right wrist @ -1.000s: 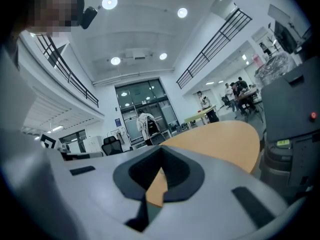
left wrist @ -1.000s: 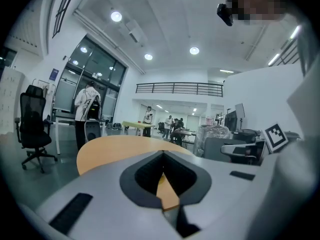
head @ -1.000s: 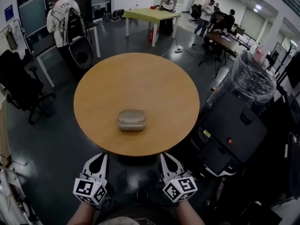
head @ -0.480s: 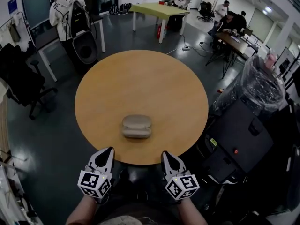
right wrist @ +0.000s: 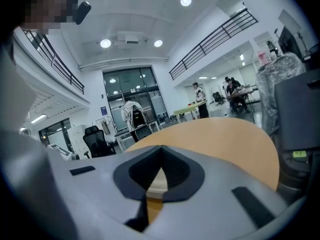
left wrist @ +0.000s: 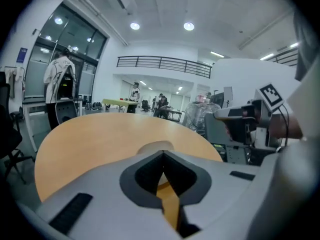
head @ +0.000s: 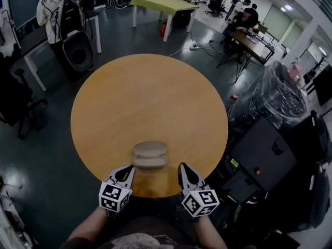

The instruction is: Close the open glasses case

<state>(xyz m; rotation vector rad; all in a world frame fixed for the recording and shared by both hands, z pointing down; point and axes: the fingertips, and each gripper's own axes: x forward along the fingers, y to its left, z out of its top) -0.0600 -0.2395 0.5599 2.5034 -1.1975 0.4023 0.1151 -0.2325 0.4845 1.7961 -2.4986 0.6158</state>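
Observation:
A beige glasses case (head: 150, 155) lies near the front edge of the round wooden table (head: 150, 97), showing two halves with a seam between them. My left gripper (head: 128, 169) is just short of the case on its left, and my right gripper (head: 183, 167) is just short of it on its right; both are over the table's rim. Both are shut with nothing held. In the left gripper view the case (left wrist: 155, 146) shows just past the shut left gripper (left wrist: 162, 154). In the right gripper view a pale strip of the case (right wrist: 158, 181) shows behind the shut right gripper (right wrist: 161, 149).
A black machine (head: 259, 160) and a plastic-wrapped bundle (head: 275, 95) stand close to the table's right side. A person (head: 54, 7) with a backpack is at a desk far left; a green table (head: 163, 4) and seated people are at the back. Dark floor surrounds the table.
Both grippers have come forward from below the table's edge to its rim, ending close on either side of the case. The case has not moved on the table.

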